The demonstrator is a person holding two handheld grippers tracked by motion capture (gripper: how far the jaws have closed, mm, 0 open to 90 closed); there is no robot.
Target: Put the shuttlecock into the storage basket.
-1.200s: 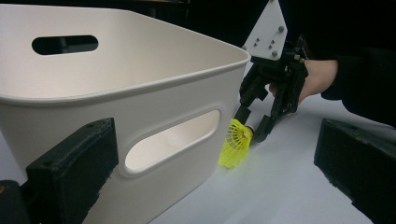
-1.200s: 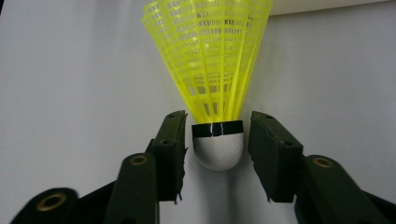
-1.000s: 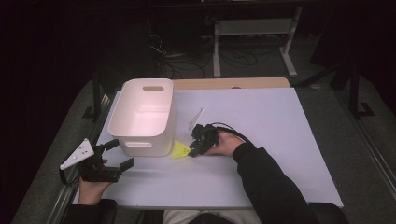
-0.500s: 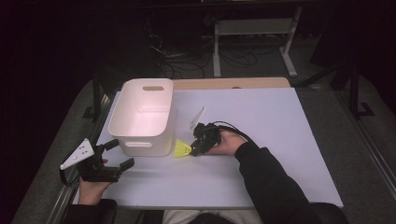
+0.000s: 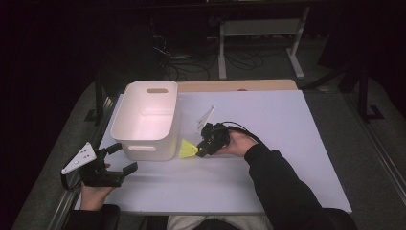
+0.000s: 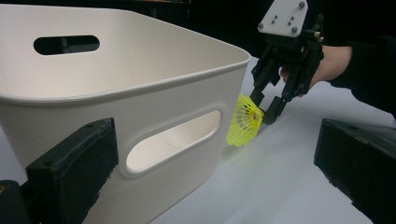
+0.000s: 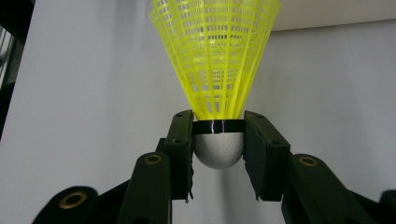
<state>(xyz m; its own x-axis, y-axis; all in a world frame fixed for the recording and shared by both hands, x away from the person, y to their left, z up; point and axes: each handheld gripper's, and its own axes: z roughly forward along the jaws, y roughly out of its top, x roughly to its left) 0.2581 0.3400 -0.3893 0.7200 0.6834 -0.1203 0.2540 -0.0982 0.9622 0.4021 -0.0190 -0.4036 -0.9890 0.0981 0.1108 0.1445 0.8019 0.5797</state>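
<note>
1. Black left gripper (image 5: 115, 172) sits at the near left edge of the table (image 5: 297, 143), jaws spread, holding nothing, aimed at the bin.
2. Right gripper (image 5: 201, 149) is pinched on the white cork of a yellow shuttlecock (image 5: 187, 149), the skirt pointing at the bin, low over the table.
3. White plastic bin (image 5: 148, 120) stands just beside the shuttlecock, with a slot handle at each end.
4. No readable writing is visible.
</note>
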